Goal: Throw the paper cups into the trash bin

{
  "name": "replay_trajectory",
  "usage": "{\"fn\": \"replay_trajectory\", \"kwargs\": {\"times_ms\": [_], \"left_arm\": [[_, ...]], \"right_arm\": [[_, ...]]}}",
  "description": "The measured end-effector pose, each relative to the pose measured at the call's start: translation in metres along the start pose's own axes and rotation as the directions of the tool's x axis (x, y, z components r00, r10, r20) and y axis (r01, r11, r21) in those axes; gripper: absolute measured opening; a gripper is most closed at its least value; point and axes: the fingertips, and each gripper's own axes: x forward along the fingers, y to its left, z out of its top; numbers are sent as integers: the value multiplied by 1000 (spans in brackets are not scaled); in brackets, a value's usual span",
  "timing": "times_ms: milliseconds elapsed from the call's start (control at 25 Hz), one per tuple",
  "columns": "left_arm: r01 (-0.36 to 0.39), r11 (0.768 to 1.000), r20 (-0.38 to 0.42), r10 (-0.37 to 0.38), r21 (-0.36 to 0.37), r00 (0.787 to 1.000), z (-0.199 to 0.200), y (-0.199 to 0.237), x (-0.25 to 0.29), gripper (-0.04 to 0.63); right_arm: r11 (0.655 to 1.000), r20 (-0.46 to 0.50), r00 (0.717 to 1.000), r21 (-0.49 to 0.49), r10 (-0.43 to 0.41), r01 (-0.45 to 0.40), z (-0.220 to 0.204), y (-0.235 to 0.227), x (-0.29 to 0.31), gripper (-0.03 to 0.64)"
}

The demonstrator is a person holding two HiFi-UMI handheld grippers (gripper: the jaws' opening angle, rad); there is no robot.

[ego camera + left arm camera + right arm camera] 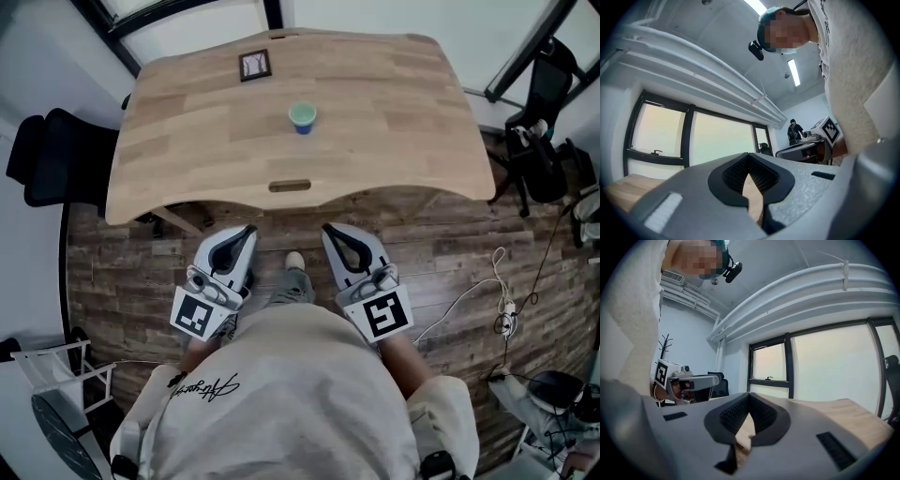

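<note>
Standing on the table [187, 169] near the frame's top, the paper cup [302, 116] could be knocked over if the shut, empty left claw [247, 231] and right claw [329, 230] are not opened.

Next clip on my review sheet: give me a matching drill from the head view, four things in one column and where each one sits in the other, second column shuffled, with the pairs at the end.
Things:
1. paper cup
2. small dark frame
3. black chair
4. white cable

Places:
A. on the wooden floor, right of the person
B. about the middle of the table
C. on the table near its far edge
D. beside the table's left end

Pairs: 1-B, 2-C, 3-D, 4-A
</note>
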Motion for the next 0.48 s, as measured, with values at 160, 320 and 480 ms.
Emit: {"fn": "replay_trajectory", "kwargs": {"times_ms": [160, 320, 480], "left_arm": [[27, 1000, -3, -27, 1, 1000, -5, 23, 20, 3], [47, 999, 0, -47, 2, 999, -6, 45, 38, 3], [74, 997, -3, -74, 5, 997, -10, 65, 56, 3]], "right_arm": [[1000, -13, 1000, -9, 17, -17, 1, -11, 26, 11], [998, -26, 998, -28, 57, -57, 3, -19, 49, 11], [996, -33, 998, -65, 60, -62, 3, -28, 69, 11]]}}
